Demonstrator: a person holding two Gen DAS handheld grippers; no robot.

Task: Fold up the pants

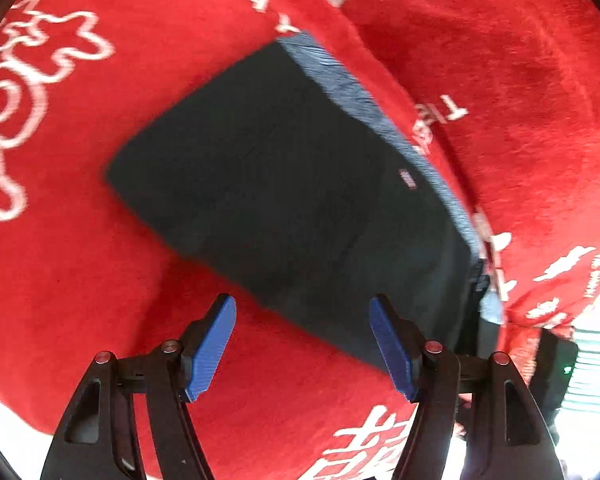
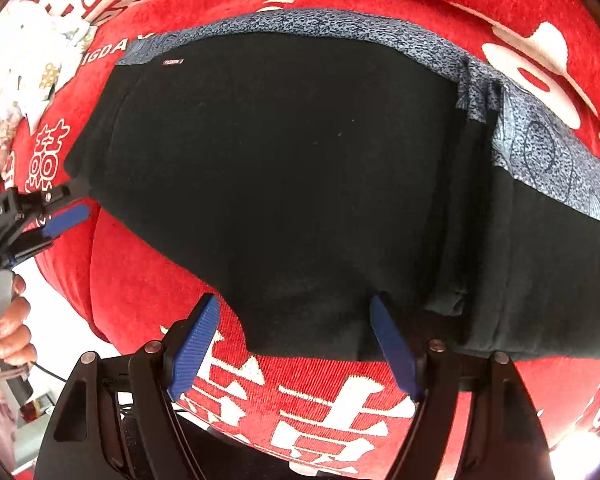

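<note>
Black pants [image 1: 284,184] with a blue-grey patterned waistband [image 1: 352,92] lie folded flat on a red cloth [image 1: 100,280]. My left gripper [image 1: 302,308] is open and empty, hovering above the near edge of the pants. In the right wrist view the pants [image 2: 284,168] fill the middle, waistband [image 2: 340,26] at the far side. My right gripper [image 2: 296,304] is open and empty over the near hem. The left gripper also shows in the right wrist view [image 2: 70,208], at the left corner of the pants, with a hand on its handle.
The red cloth [image 2: 300,396] has white characters and drawings and covers the whole surface. Its edge drops off at the lower left of the right wrist view, where a pale floor [image 2: 60,332] shows. A floral white fabric [image 2: 24,60] lies at the far left.
</note>
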